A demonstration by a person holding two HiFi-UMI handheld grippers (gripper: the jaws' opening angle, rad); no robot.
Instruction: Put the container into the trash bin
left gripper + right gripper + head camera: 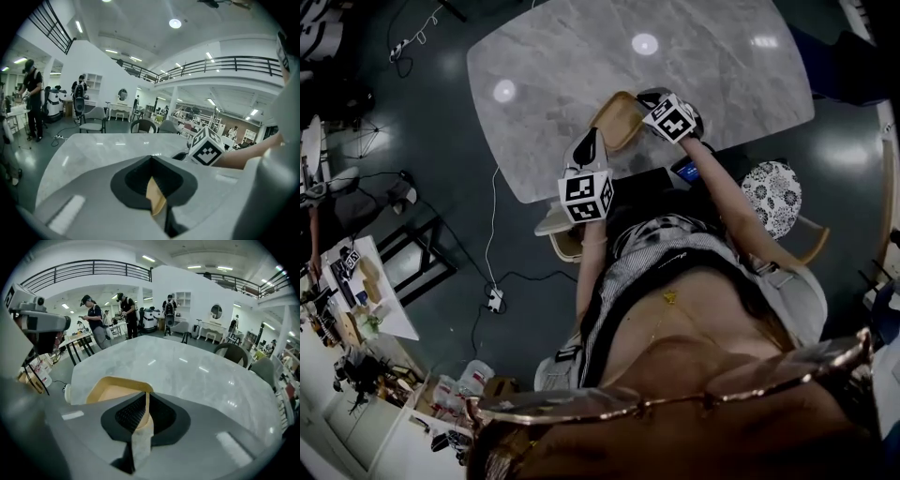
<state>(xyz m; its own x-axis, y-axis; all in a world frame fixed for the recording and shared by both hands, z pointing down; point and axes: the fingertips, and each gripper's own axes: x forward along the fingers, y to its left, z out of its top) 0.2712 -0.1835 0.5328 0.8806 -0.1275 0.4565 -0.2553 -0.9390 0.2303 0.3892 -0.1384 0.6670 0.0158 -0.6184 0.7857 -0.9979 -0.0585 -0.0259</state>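
The left gripper's (152, 177) jaws were clenched on the rim of the tan paper container (156, 198). The right gripper's (145, 403) jaws stood slightly parted around the opposite wall. The shallow, rounded container was at the near edge of the glossy grey marble table (187, 366), between the 2 grippers. A patterned round stool (772, 192) stood just beside that edge.

A grey marble table (581, 75) is set on a dark glossy floor (422, 206), across which a cable (490, 220) is run to a power strip (495, 300). A cluttered white bench (366, 309) is seen at lower left. A railed mezzanine (225, 63), white walls (89, 56) and ceiling lights (175, 23) are seen beyond.
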